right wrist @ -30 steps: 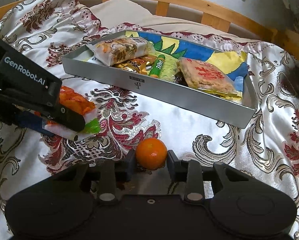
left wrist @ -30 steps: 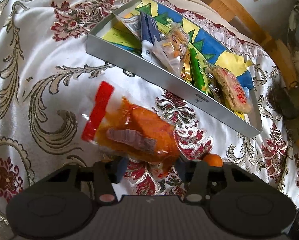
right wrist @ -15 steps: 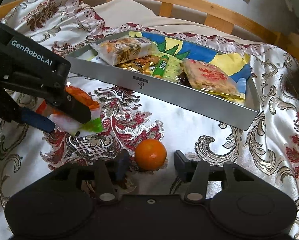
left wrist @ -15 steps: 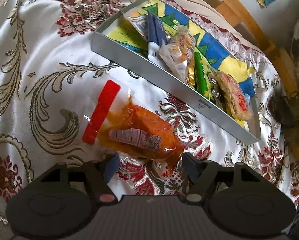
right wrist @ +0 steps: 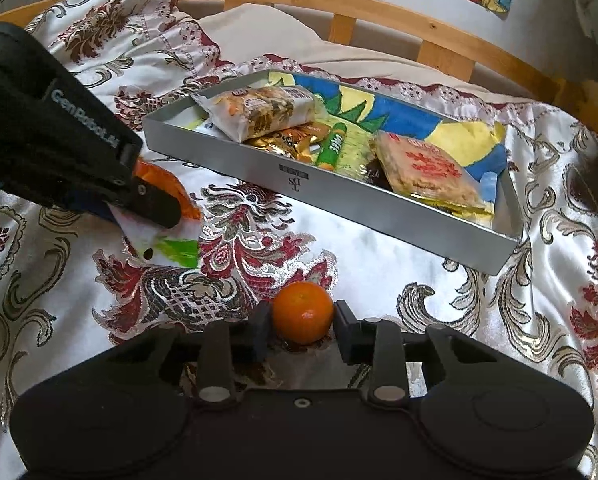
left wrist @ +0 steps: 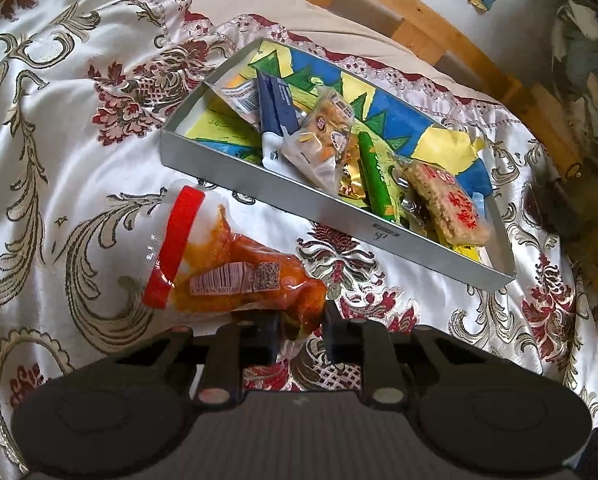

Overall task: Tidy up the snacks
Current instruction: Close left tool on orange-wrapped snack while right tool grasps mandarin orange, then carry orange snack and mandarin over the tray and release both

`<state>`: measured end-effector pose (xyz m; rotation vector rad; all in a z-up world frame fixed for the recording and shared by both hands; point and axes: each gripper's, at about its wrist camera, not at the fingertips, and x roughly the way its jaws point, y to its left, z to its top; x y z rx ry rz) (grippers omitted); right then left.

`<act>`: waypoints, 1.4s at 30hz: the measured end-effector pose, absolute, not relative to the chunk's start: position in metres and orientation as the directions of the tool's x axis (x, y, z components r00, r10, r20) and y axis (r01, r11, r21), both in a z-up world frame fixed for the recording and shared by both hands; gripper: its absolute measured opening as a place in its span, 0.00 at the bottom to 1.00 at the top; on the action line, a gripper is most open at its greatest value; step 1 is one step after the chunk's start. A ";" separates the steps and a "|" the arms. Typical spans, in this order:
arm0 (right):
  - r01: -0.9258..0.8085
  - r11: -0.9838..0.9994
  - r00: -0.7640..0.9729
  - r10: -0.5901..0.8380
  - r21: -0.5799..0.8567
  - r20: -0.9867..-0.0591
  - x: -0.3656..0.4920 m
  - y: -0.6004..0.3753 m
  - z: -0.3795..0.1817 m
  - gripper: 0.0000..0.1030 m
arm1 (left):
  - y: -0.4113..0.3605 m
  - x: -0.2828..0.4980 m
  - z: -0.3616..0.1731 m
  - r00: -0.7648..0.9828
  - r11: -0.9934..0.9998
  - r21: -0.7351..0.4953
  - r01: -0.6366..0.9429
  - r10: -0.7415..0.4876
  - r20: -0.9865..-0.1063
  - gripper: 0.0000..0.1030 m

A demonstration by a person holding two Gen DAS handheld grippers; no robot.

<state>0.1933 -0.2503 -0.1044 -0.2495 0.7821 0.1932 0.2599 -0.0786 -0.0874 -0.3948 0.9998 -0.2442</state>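
Both fingers (right wrist: pixel 343 330) flank the tangerine (right wrist: pixel 303 312), touching.

Open patterned bedspread (right wrist: pixel 439 280) between the orange (right wrist: pixel 303 318) and the near wall of the metal tray (right wrist: pixel 379 212): free passage there. Left side taken up by the left gripper (left wrist: pixel 301 330), clamped on a corner of the orange snack bag (left wrist: pixel 239 280) just beside the tray. Tray middle and right crowded with packets (right wrist: pixel 259 110), a green stick (right wrist: pixel 333 144) and a rice cake (right wrist: pixel 423 170); bare floor only at its left end (left wrist: pixel 215 126). Beyond, bounded by a pillow (right wrist: pixel 267 36) and wooden rail (right wrist: pixel 379 4).
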 end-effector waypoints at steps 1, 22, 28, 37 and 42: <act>-0.267 0.952 0.697 0.081 -0.152 -0.713 0.193 -0.250 -0.104 0.34 | -0.079 0.260 -0.087 0.523 0.902 -0.432 0.020 -0.377 -0.764 0.22; -0.217 0.962 0.813 0.084 -0.166 -0.577 0.186 -0.254 -0.068 0.34 | -0.090 0.250 -0.050 0.538 0.873 -0.473 0.120 -0.458 -0.708 0.22; -0.153 0.976 0.859 0.054 -0.156 -0.509 0.186 -0.266 -0.050 0.34 | -0.104 0.254 -0.027 0.623 0.887 -0.426 0.179 -0.437 -0.649 0.22; -0.022 0.985 0.920 -0.046 -0.171 -0.388 0.211 -0.287 -0.028 0.34 | -0.124 0.292 -0.011 0.685 0.838 -0.486 0.248 -0.506 -0.523 0.22; 0.046 0.976 0.927 -0.121 -0.212 -0.354 0.234 -0.303 -0.037 0.34 | -0.129 0.315 -0.024 0.678 0.809 -0.530 0.256 -0.541 -0.498 0.22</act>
